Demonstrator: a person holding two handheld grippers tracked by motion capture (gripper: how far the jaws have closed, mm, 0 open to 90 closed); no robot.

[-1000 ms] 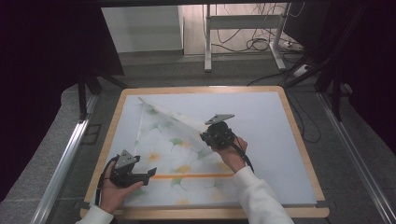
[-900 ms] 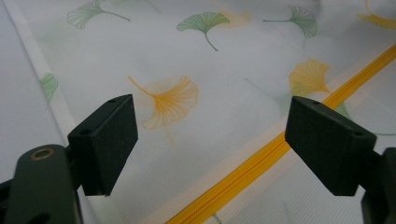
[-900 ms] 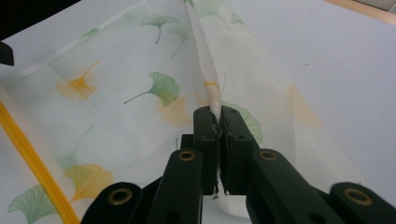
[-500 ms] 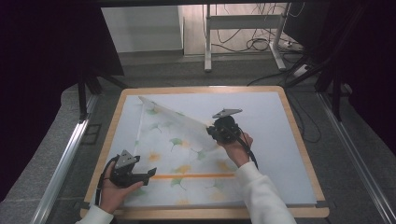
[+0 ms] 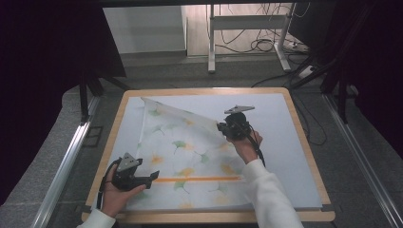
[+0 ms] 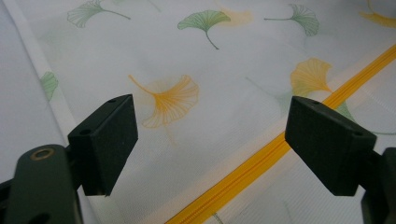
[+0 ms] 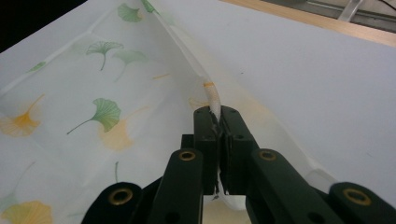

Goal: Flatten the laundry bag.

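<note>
In the high view, a white mesh laundry bag (image 5: 190,161) printed with green and yellow ginkgo leaves lies spread over the light grey counter (image 5: 285,142). The right claw (image 5: 223,127) stands over the bag's right side, and a corner of the bag is folded over and drawn up to it, so the raised edge runs as a taut diagonal from the far left corner of the bag to its tips. The left claw (image 5: 153,176) rests at the near left part of the bag, pointing to the right along the orange zipper (image 5: 197,179), which starts just beyond its tips.

In the left gripper view, the left claw (image 6: 210,140) stands wide open with nothing between its jaws. The bag (image 6: 196,60) lies flat beneath and ahead of it, and the zipper (image 6: 261,156) crosses diagonally under the gap, nearer the right-hand jaw.

In the right gripper view, the right claw (image 7: 219,121) is closed tight on the bag's hem (image 7: 212,100), which sticks up as a thin white ridge between the tips. The leaf-printed mesh (image 7: 93,112) falls away to the left of the claw, and bare counter (image 7: 317,79) lies to its right.
</note>
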